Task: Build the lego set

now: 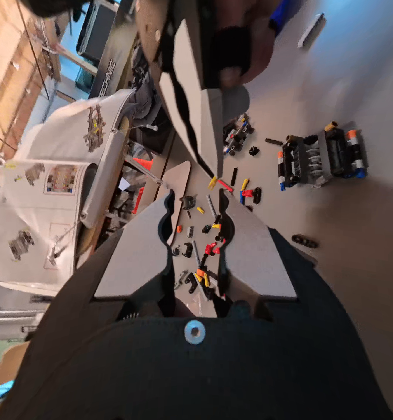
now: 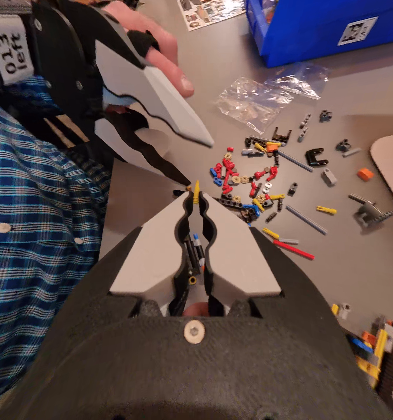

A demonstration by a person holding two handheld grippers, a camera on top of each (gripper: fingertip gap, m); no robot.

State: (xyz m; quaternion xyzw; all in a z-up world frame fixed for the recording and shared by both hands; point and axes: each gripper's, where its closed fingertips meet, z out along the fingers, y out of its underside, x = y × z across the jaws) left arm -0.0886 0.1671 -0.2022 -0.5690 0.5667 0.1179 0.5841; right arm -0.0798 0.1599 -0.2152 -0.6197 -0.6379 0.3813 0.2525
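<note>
My right gripper [image 2: 195, 193] is shut on a small yellow pin [image 2: 196, 192], which stands upright between its tips above the grey table [image 2: 145, 216]. In the left wrist view the right gripper [image 1: 215, 176] comes down from the top with the yellow pin [image 1: 212, 183] at its tips. My left gripper [image 1: 196, 194] is open and empty, with its jaws wide apart just below that pin. In the right wrist view the left gripper [image 2: 197, 162] reaches in from the upper left, and its lower fingertip is close to the pin. Loose lego pieces [image 2: 247, 181] lie scattered on the table.
A built engine-like block [image 1: 322, 156] and a smaller assembly [image 1: 236, 136] stand on the table. An open instruction booklet [image 1: 43, 181] lies to the left. A blue bin [image 2: 316, 29], a clear bag [image 2: 259, 102], a grey sub-assembly [image 2: 368, 211] and a yellow-black model [image 2: 381, 354] are in the right wrist view. Less than 4 cm separates the two grippers' tips.
</note>
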